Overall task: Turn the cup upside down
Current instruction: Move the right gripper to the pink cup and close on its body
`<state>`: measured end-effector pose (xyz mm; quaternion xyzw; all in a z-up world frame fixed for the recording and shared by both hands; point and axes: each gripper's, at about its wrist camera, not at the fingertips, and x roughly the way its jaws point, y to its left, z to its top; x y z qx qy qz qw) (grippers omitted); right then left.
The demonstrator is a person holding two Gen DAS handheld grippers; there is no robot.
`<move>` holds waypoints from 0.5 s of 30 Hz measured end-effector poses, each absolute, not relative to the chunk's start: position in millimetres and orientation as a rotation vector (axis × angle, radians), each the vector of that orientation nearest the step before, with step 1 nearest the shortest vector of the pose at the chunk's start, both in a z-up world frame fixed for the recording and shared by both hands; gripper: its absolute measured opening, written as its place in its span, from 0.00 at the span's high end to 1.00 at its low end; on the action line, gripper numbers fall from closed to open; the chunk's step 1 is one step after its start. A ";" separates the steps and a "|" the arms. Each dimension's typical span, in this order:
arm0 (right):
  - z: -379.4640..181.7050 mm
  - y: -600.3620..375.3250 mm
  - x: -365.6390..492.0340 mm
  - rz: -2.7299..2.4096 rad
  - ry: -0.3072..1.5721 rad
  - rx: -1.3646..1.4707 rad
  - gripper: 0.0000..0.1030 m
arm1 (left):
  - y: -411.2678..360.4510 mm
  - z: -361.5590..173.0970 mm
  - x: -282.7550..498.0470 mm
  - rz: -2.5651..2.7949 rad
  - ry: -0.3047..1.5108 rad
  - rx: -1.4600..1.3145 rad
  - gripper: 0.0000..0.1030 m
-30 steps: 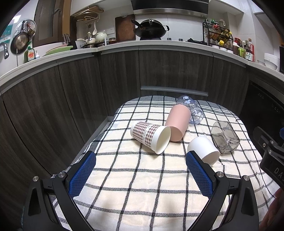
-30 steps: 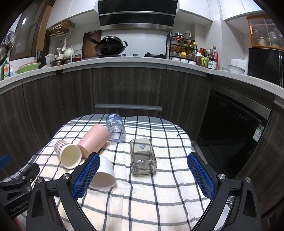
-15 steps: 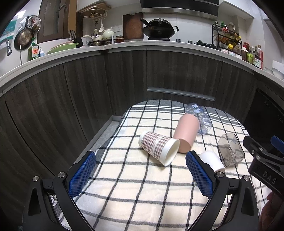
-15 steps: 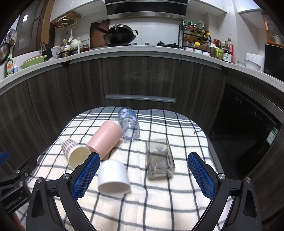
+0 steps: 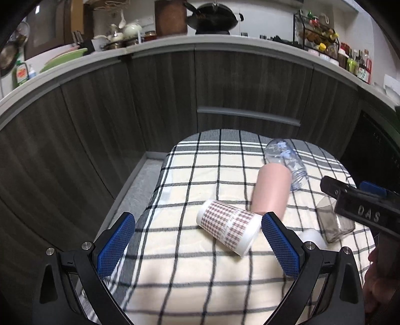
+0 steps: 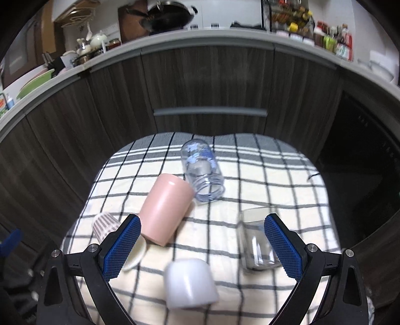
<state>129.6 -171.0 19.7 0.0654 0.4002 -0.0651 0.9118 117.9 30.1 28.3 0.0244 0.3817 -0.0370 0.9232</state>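
Several cups lie on their sides on a checked cloth (image 5: 200, 262). A plaid paper cup (image 5: 227, 226) (image 6: 106, 225) lies left of a pink cup (image 5: 271, 191) (image 6: 166, 207). A white cup (image 6: 188, 282) (image 5: 311, 236) lies nearest, between the fingers of my right gripper (image 6: 202, 248), which is open and empty above it. A square glass cup (image 6: 257, 240) (image 5: 333, 220) lies to its right. A clear jar (image 6: 202, 170) (image 5: 287, 162) lies farther back. My left gripper (image 5: 197, 246) is open and empty, with the plaid cup just ahead of it.
Dark wood cabinets (image 5: 162, 100) curve around behind the table, with a grey drawer handle (image 6: 210, 111). The counter above holds a wok (image 5: 212, 21), bottles and dishes. The cloth's left edge (image 5: 160, 185) drops to a grey ledge. The right gripper's body (image 5: 362, 207) shows at the left view's right side.
Both grippers have moved forward and lower toward the cups. The white cup now sits between the right gripper's fingers. The plaid cup is closer to the left gripper.
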 end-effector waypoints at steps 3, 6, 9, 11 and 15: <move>9.7 -167.9 156.0 -0.120 0.887 0.172 0.04 | 40.1 23.6 133.6 -0.089 0.801 0.029 0.00; -0.5 -165.8 182.3 -0.107 0.956 0.222 0.04 | 52.6 16.5 145.5 -0.095 0.824 -0.003 0.00; -12.4 -161.4 205.4 -0.098 1.027 0.265 0.04 | 67.6 7.6 158.9 -0.111 0.870 -0.067 0.00; -23.3 -157.4 218.4 -0.089 1.084 0.296 0.04 | 76.4 5.5 168.1 -0.135 0.892 -0.112 0.00; -44.2 -152.3 238.0 -0.089 1.169 0.354 0.04 | 84.5 10.0 179.8 -0.124 0.860 -0.107 0.00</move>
